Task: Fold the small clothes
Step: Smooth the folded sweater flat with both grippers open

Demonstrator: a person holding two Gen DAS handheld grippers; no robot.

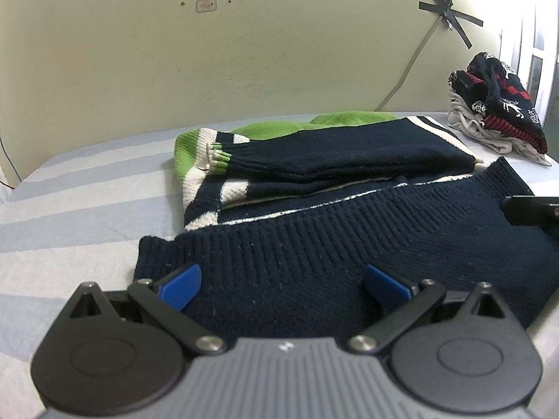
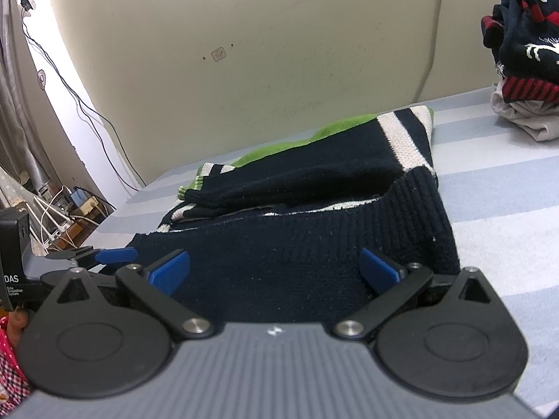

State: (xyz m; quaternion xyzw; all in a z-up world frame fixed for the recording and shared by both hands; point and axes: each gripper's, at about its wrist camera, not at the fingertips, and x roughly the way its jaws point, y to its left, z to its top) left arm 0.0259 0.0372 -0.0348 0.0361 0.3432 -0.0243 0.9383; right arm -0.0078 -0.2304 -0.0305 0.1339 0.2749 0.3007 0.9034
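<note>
Lying partly folded across the middle of the striped bed (image 1: 70, 188): navy sweater (image 1: 314, 251) with white and green bands, sleeve doubled over its body, ribbed hem reaching the near edge. Sitting at the far right corner: pile of folded clothes (image 1: 496, 111). Hovering spread wide over the hem, gripping nothing: left gripper (image 1: 283, 279) and right gripper (image 2: 276, 269).

Navy knit sweater (image 1: 314, 244) with white stripes and green panels

It lies on a pale blue-and-white striped bedsheet (image 1: 87, 202); the stacked clothes pile (image 1: 499, 111) shows navy, red and white patterns; blue-tipped tongs (image 1: 283, 282).
</note>
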